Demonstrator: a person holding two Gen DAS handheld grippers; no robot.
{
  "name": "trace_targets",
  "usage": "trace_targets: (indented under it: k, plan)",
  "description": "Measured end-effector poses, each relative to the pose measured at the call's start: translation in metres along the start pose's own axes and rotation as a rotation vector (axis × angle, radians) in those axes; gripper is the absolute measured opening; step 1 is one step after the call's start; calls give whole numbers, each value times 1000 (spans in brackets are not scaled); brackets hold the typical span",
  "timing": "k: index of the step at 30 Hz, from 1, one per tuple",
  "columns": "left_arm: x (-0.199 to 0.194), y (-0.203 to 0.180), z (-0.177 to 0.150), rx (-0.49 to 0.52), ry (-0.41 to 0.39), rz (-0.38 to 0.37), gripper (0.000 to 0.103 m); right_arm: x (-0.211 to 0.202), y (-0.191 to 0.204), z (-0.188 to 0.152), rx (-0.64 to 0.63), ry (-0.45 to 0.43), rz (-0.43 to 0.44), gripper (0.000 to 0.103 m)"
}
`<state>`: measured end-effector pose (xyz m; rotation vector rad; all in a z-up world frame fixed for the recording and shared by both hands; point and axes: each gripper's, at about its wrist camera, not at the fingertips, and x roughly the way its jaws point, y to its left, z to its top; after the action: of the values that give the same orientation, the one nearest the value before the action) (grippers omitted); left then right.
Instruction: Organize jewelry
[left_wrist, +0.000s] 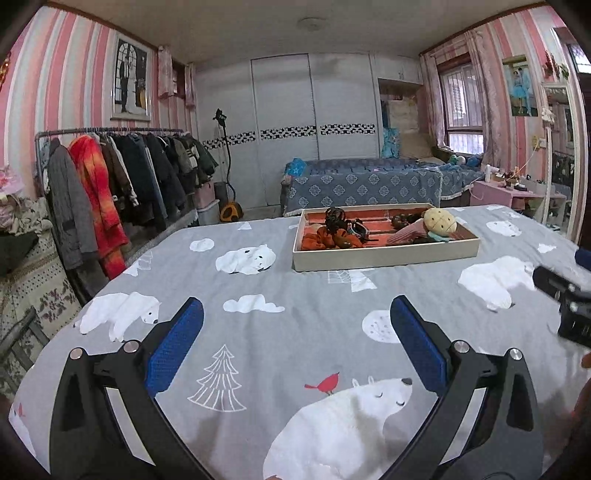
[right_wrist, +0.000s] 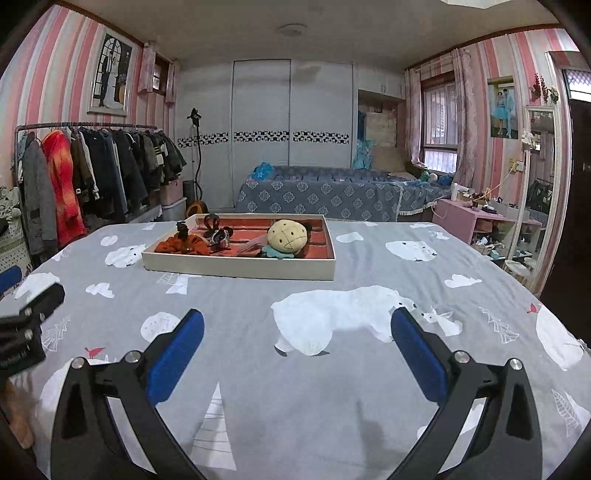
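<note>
At the bottom of the left wrist view, the left gripper (left_wrist: 295, 321) stands with its blue-padded fingers (left_wrist: 173, 347) spread wide and nothing between them, hovering over a grey bedspread (left_wrist: 280, 332) printed with polar bears, clouds and trees. The right wrist view shows the same low in its frame: the right gripper (right_wrist: 297, 328) is spread wide and empty above the bed cover, with its blue pads (right_wrist: 175, 356) well apart. Each gripper also appears at the edge of the other's view, the right one as a dark shape at the right edge of the left view, the left one at the left edge of the right view. Farther up, near the centre of both frames, a shallow white tray (left_wrist: 384, 256) (right_wrist: 240, 267) with a red lining rests on the bedspread, well apart from both grippers. Inside it lie an orange scrunchie (left_wrist: 327, 238) (right_wrist: 181, 244) at the left, dark hair clips (left_wrist: 340, 218) (right_wrist: 216, 230) behind it, and a round yellow plush piece (left_wrist: 439, 219) (right_wrist: 286, 236) toward the right; the smaller items around them are too small to tell. Beyond the bed, at the left of the frame, a clothes rack (left_wrist: 110, 173) (right_wrist: 92, 173) holds coats, and a blue-covered sofa (left_wrist: 369, 184) (right_wrist: 325, 195) stands before white wardrobe doors (left_wrist: 284, 125).
</note>
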<state>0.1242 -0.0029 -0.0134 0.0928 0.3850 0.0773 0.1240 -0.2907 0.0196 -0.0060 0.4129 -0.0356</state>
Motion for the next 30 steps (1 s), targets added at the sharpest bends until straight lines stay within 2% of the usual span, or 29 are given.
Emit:
trace_targets:
  k: [9,30]
  plan:
    - [3,16,-3,-71,13,1,98,-8,-1,-3,8,-32,-5,99]
    - [2,12,-4,-58,7,5,98,-12,-3,-3,23,-46,-2,99]
